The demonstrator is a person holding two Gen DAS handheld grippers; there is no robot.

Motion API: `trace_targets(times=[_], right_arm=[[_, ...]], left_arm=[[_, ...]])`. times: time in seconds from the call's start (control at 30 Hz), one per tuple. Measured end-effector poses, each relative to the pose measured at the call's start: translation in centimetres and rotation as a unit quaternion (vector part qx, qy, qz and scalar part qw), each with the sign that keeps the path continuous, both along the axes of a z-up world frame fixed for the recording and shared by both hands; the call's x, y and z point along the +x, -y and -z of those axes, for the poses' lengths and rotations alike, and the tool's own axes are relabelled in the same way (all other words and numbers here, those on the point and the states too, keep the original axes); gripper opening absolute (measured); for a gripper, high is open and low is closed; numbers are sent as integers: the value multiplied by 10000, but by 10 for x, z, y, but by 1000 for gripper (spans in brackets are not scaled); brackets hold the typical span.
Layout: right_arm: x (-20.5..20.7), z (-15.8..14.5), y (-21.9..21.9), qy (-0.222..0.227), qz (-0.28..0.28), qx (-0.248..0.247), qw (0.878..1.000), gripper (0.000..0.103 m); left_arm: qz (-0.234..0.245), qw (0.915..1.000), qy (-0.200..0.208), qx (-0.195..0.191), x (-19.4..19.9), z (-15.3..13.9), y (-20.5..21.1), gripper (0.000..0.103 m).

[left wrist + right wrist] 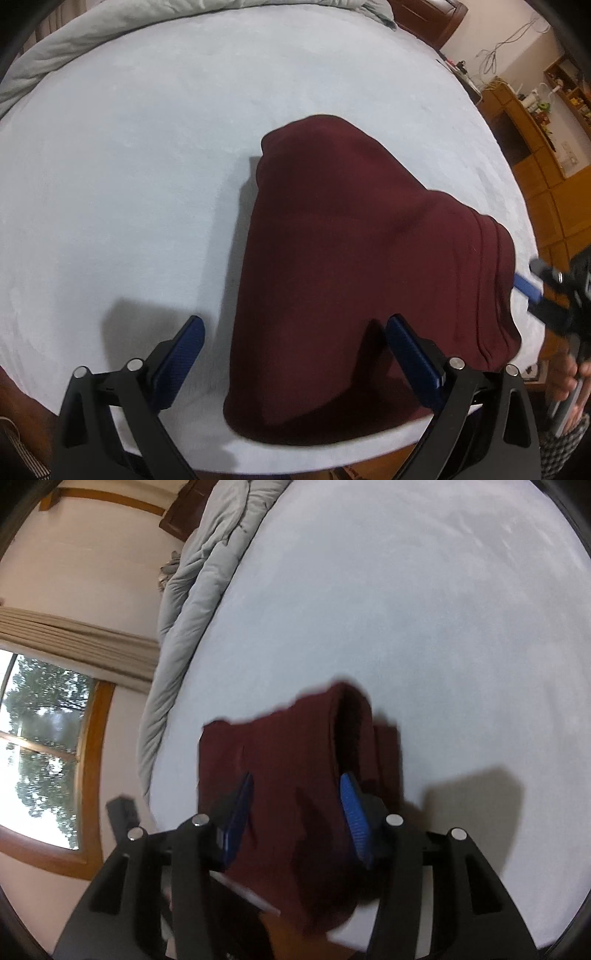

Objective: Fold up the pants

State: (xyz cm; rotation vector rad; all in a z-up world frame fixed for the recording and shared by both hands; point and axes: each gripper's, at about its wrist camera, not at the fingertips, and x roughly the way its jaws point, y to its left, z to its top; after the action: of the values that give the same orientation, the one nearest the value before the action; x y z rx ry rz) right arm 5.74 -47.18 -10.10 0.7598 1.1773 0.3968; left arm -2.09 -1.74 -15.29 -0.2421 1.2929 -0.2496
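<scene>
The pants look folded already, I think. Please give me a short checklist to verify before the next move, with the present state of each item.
1. The maroon pants lie as a folded bundle on the bed: ok.
2. Left gripper open, holding no cloth: ok.
3. Right gripper open, jaws spread over the bundle: ok.
4. Right gripper free of the fabric: cannot tell; one fingertip sits at the fold's opening.
5. Bundle fully supported on the bed: not ok; the right wrist view shows its near end past the mattress edge.
6. Bundle edges aligned: cannot tell; the picture is blurred.
</scene>
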Motion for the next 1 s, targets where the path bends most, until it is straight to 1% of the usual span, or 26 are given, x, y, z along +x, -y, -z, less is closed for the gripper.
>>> trace_targets(times=[0.1, 0.17, 0.23, 0.3, 0.37, 0.4, 0.43, 0.5, 0.53, 0.63, 0.7, 0.77, 0.8, 0.83, 0.9, 0.93, 1.0], right_arm=[[-24, 8, -3, -216, -41, 228, 9995, 50], [-37, 16, -6, -364, 3, 415, 9985, 50], [-47, 20, -10, -461, -37, 549, 9974, 54], [-52, 20, -17, -435, -136, 523, 9976, 59], [-49, 22, -24, -502, -215, 374, 9978, 60], [-48, 26, -27, -590, -268, 432, 9970, 53], [-47, 29, -29, -646, -312, 430, 9965, 36], [-44, 27, -37, -574, -483, 117, 9971, 29], [-45, 25, -38, -534, -503, 70, 9973, 27], [-46, 9, -31, -335, -484, 58, 9982, 24], [-46, 6, -26, -328, -425, -130, 9985, 23], [-46, 23, -24, -536, -406, -242, 9974, 23], [-46, 38, -23, -752, -360, -162, 9964, 23], [-47, 45, -23, -819, -311, -62, 9961, 23], [-50, 45, -22, -744, -264, 37, 9969, 24], [-50, 43, -24, -692, -276, 21, 9972, 24], [-48, 40, -28, -665, -332, -64, 9972, 25]], left_arm=[[-38, 9997, -179, -183, -5, 4, -6, 99], [-77, 9992, -271, -268, -9, 8, -1, 99], [-69, 9991, -295, -283, -11, 11, -2, 99], [-89, 9990, -334, -300, -11, 12, -3, 99], [-76, 9985, -390, -369, -10, 14, -4, 99], [-68, 9985, -400, -360, -10, 14, -3, 99], [-59, 9986, -401, -343, -8, 15, -3, 99], [-43, 9986, -422, -315, -6, 17, -1, 99], [-31, 9986, -432, -315, -6, 18, -1, 99], [25, 9988, -360, -341, -5, 13, 0, 100], [62, 9990, -277, -348, -6, 11, 0, 100], [114, 9990, -302, -306, -5, 15, 3, 100], [124, 9990, -342, -277, -5, 18, 5, 100], [116, 9988, -400, -260, -5, 22, 5, 100], [50, 9984, -437, -359, -6, 22, 3, 99], [45, 9980, -444, -457, -8, 20, 1, 99], [93, 9975, -445, -535, -8, 19, -2, 99]])
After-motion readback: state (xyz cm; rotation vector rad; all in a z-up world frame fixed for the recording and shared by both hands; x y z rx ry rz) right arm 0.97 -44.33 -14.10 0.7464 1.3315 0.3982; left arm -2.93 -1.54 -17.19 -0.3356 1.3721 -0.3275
